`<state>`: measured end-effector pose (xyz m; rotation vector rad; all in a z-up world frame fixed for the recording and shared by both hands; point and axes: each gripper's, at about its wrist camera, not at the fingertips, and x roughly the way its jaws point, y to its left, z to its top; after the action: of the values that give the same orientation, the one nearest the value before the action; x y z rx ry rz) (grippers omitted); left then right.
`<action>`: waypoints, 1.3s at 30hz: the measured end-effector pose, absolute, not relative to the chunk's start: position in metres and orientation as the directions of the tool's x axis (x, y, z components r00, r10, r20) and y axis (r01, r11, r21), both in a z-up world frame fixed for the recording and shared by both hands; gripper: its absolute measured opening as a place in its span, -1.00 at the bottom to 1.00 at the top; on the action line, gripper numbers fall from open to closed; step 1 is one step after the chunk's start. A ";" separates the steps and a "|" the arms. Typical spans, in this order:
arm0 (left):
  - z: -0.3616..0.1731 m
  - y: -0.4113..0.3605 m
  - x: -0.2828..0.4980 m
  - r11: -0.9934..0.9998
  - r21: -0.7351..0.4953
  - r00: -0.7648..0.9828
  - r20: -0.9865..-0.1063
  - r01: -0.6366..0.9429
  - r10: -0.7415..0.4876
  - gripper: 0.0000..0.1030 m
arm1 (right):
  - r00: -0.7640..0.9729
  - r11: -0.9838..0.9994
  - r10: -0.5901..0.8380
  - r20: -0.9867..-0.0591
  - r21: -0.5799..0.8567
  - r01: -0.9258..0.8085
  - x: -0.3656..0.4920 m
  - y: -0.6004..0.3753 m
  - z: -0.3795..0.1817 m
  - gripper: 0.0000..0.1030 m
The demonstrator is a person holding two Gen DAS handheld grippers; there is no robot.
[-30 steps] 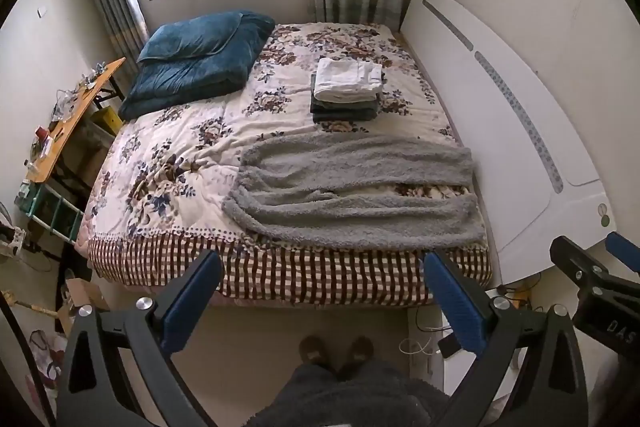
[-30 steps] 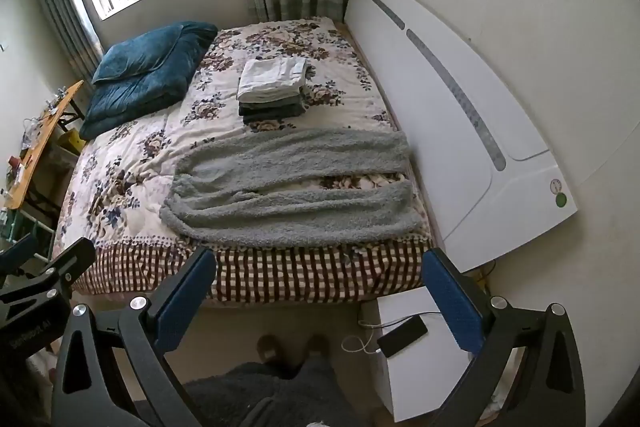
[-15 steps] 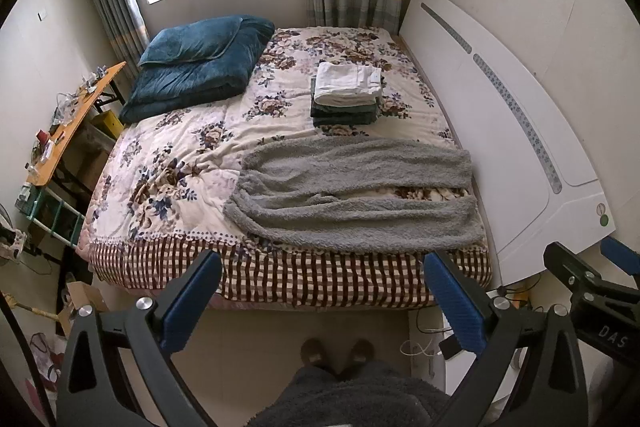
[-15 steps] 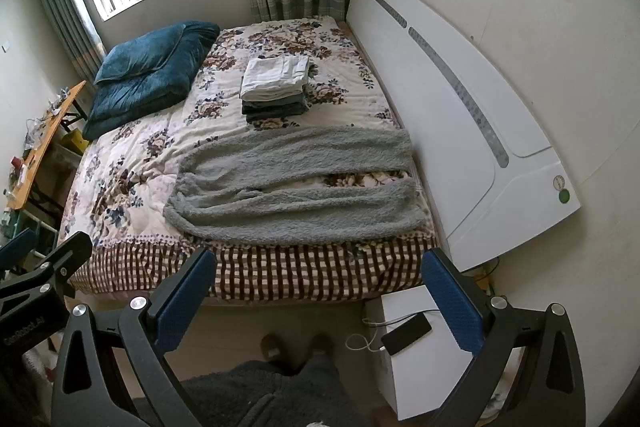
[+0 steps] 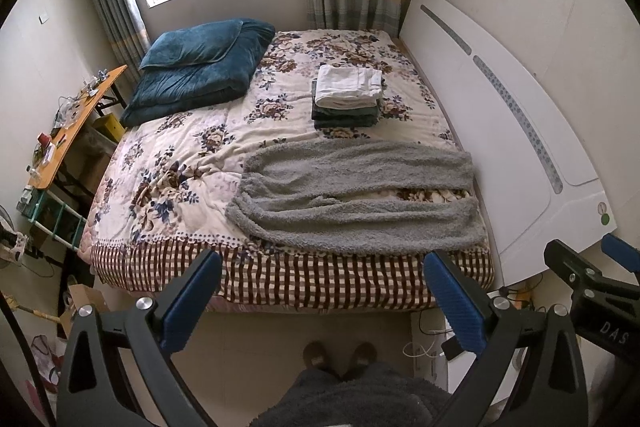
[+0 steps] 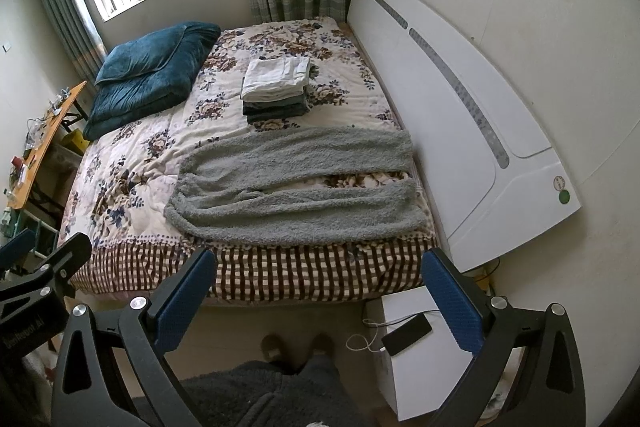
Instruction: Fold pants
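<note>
Left view: my left gripper [image 5: 322, 297] is spread wide, holding nothing. The fleecy grey pants [image 5: 356, 197] lie flat along the bed's [image 5: 280, 279] near edge.

Right view: my right gripper [image 6: 318, 297] is likewise spread. The pants [image 6: 296, 187] show both legs parallel, in front of a folded stack [image 6: 276, 89].

From my left hand-held gripper's camera, the black body of my right hand-held gripper [image 5: 600, 307] at the right edge carries white letters reading "DAS", cut off by the edge. From the right camera, the body of my left hand-held gripper [image 6: 32, 311] at the left edge bears pale lettering running up its side that looks like "GenRobot.AI", though I cannot read it surely. The white headboard [image 6: 460, 131] has a round sticker [image 6: 559, 182] with print too small to read.
</note>
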<state>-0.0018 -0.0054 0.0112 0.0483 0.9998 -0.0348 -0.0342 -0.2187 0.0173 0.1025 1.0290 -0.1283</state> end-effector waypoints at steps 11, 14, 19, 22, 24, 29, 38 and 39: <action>0.011 -0.004 -0.003 0.998 0.025 0.543 -0.840 0.052 -0.007 1.00 | 0.511 0.987 -0.059 -0.858 0.025 0.156 -0.035 -0.219 0.018 1.00; 0.015 -0.005 -0.003 0.998 0.029 0.547 -0.837 0.054 -0.005 1.00 | 0.512 0.987 -0.057 -0.857 0.027 0.156 -0.035 -0.218 0.020 1.00; 0.019 -0.005 -0.001 0.998 0.029 0.550 -0.835 0.056 -0.006 1.00 | 0.514 0.987 -0.057 -0.856 0.029 0.158 -0.032 -0.217 0.027 1.00; 0.019 -0.006 -0.001 0.998 0.027 0.550 -0.835 0.055 -0.008 1.00 | 0.515 0.987 -0.058 -0.855 0.029 0.159 -0.034 -0.217 0.028 1.00; 0.021 -0.007 0.001 0.998 0.026 0.551 -0.834 0.057 -0.010 1.00 | 0.517 0.987 -0.060 -0.854 0.026 0.158 -0.033 -0.217 0.027 1.00; 0.020 -0.008 0.002 0.998 0.025 0.552 -0.834 0.057 -0.010 1.00 | 0.520 0.987 -0.058 -0.852 0.031 0.161 -0.027 -0.218 0.031 1.00; 0.022 -0.008 0.002 0.998 0.017 0.547 -0.837 0.057 -0.017 1.00 | 0.522 0.986 -0.057 -0.851 0.034 0.163 -0.024 -0.225 0.028 1.00; 0.023 -0.009 0.004 0.998 0.017 0.545 -0.838 0.058 -0.018 1.00 | 0.522 0.986 -0.056 -0.851 0.035 0.163 -0.026 -0.225 0.027 1.00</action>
<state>0.0041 -0.0092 0.0228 0.0441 0.9929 -0.0452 -0.0257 -0.2250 0.0272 0.1153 1.0139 -0.1317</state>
